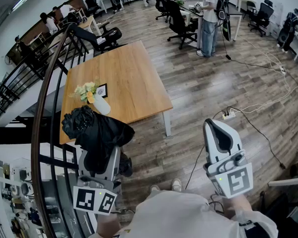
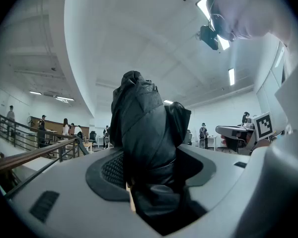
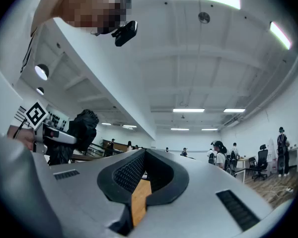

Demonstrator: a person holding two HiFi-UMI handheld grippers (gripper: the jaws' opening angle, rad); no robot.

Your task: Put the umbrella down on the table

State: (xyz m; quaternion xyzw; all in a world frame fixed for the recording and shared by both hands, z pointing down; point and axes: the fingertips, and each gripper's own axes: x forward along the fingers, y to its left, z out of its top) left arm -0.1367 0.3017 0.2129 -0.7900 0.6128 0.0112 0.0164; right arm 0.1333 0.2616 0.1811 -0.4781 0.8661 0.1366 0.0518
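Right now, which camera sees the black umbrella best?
The left gripper view: the umbrella fills the middle, clamped in the left gripper. The head view shows it smaller, bunched above that gripper near the table. The right gripper view shows only a small dark bundle at far left.

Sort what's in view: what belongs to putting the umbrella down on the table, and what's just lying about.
Job in hand: umbrella, left gripper shut on it, wooden table.
Lying about: flower vase, small frame, power strip, office chair.
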